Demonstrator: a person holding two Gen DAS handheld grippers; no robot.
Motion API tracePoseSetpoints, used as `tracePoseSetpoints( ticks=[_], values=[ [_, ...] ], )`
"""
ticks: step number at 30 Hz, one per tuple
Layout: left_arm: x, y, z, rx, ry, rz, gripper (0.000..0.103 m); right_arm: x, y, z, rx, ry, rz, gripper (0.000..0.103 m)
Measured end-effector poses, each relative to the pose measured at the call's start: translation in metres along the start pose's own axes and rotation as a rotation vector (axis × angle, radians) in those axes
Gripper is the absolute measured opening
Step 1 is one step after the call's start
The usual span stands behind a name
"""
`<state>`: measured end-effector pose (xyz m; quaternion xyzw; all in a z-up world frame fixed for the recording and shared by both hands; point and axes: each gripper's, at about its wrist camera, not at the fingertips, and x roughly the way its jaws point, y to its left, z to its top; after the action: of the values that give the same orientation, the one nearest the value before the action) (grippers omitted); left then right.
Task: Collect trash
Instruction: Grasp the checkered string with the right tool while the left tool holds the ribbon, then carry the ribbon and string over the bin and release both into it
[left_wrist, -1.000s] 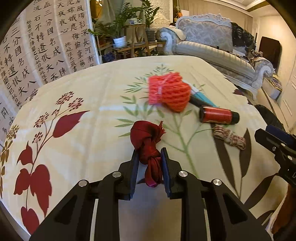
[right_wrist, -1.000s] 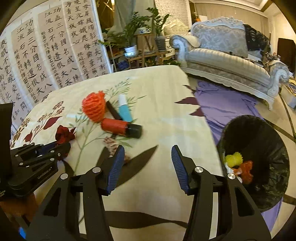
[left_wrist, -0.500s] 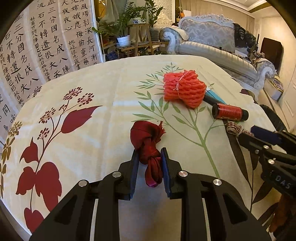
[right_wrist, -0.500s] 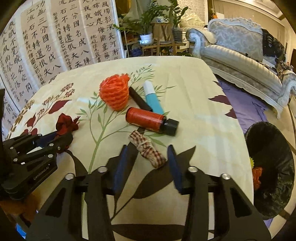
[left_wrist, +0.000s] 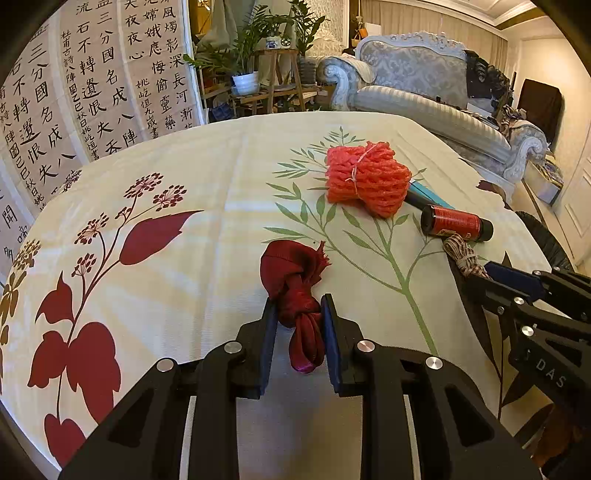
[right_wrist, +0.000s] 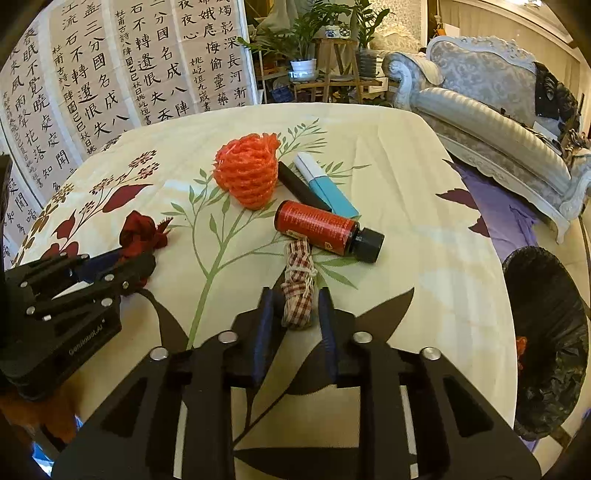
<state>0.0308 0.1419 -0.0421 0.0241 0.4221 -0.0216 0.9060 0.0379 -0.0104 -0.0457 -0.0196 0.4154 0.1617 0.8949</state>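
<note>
The left claw (left_wrist: 297, 314) is clenched on a knotted dark red cloth (left_wrist: 291, 273), whose upper part rests on the floral surface (left_wrist: 221, 177). The right claw (right_wrist: 297, 306) has just been closing, and a checked cloth bundle (right_wrist: 298, 284) tied with string sits between its pads; whether both pads press on it I cannot tell. Just beyond the bundle lies one red bottle with a black cap (right_wrist: 325, 230), then one blue and white tube (right_wrist: 325, 186) beside one black stick (right_wrist: 299, 186), and one orange foam net (right_wrist: 247, 170). Off the surface's right edge stands one bin lined with a black bag (right_wrist: 550, 332), holding something orange; the rest of its contents are hidden.
</note>
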Motion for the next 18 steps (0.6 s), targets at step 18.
tracePoseSetpoints(
  ticks=[18],
  values=[
    [-0.0018,-0.0033,0.0007,0.014,-0.014,0.017,0.025,0.0,0.0022,-0.0023,0.004,-0.017,0.007,0.015]
  ],
)
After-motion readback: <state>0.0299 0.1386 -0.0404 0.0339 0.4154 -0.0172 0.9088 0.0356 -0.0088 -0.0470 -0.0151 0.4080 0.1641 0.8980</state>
